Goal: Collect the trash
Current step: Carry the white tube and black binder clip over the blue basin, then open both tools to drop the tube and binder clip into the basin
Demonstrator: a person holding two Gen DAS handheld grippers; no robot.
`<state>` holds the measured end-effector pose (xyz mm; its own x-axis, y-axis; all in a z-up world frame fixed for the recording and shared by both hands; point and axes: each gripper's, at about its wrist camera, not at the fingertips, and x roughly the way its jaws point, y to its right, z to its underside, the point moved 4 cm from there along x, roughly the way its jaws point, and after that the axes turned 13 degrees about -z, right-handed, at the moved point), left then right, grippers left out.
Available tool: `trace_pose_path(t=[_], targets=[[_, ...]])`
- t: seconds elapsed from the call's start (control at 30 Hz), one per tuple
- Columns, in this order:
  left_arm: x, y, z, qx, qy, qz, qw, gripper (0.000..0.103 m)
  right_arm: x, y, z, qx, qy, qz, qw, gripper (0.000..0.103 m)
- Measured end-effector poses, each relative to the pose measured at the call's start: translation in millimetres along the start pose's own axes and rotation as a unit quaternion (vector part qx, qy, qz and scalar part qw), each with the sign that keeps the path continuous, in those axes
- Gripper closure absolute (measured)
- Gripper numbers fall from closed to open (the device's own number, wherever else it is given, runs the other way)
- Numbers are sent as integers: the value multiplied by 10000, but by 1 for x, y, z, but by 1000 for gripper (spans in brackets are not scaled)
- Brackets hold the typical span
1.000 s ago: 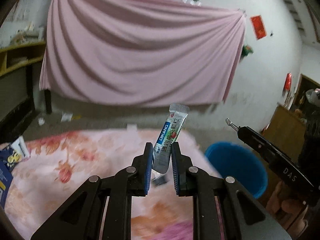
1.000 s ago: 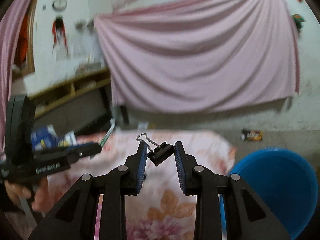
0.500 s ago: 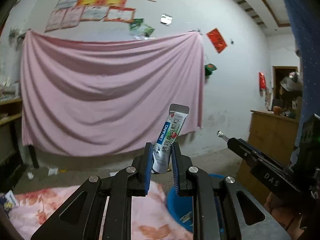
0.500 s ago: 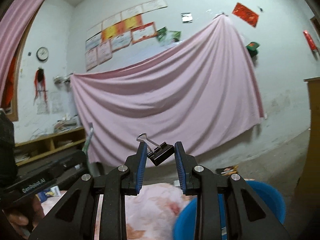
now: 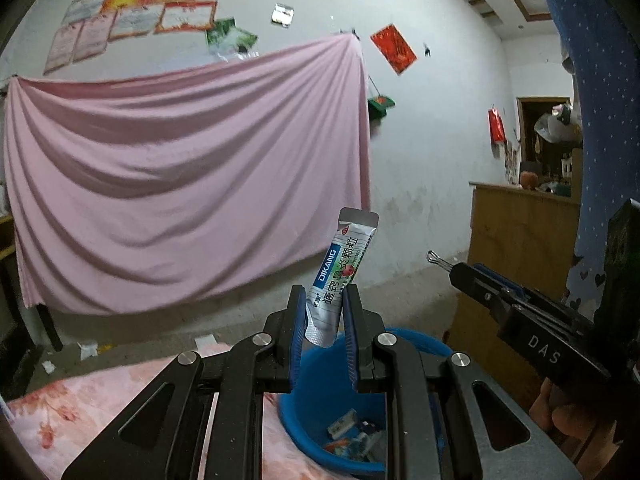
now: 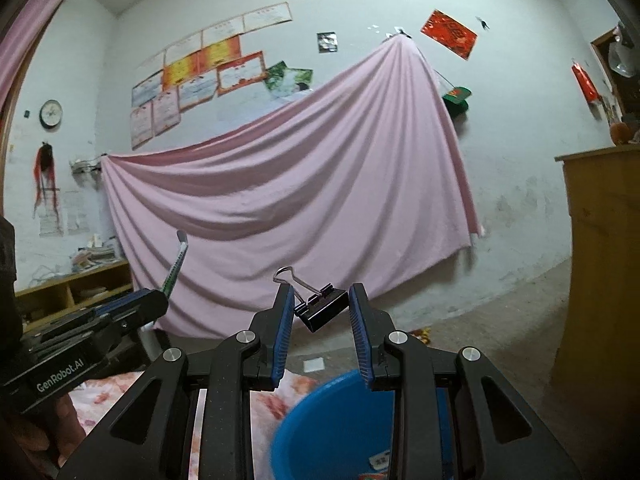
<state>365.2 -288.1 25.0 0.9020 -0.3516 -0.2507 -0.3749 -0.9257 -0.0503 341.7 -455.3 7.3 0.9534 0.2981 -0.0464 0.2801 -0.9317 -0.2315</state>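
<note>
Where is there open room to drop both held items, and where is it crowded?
The blue basin is mostly bare on its near side in the right wrist view. Wrappers crowd its bottom. The floral cloth left of it is bare.

Ahead I see a pink sheet (image 5: 180, 184) draped across the white wall, certificates (image 6: 200, 72) pinned above it, a round clock (image 6: 51, 113) at the left and a wooden cabinet (image 5: 520, 232) at the right.
</note>
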Motion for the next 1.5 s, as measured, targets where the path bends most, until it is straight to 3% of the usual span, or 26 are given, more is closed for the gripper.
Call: trace_pose_path(t=[0.2, 0.43, 0.73, 1.13, 1.5], targets=[[25, 27, 16, 18, -646, 202, 9977, 88, 0, 27, 10, 259, -338, 200, 9989, 77], [52, 39, 39, -156, -1408, 310, 9894, 88, 14, 46, 31, 560, -1042, 405, 9921, 77], [77, 39, 45, -337, -2123, 411, 9758, 87, 21, 63, 46, 997, -1339, 427, 9850, 76], [78, 36, 58, -428, -2503, 463, 9661, 84, 24, 70, 53, 1202, -1527, 448, 9799, 76], [64, 12, 43, -551, -2227, 178, 9732, 84, 24, 67, 50, 1170, -1486, 430, 9810, 76]])
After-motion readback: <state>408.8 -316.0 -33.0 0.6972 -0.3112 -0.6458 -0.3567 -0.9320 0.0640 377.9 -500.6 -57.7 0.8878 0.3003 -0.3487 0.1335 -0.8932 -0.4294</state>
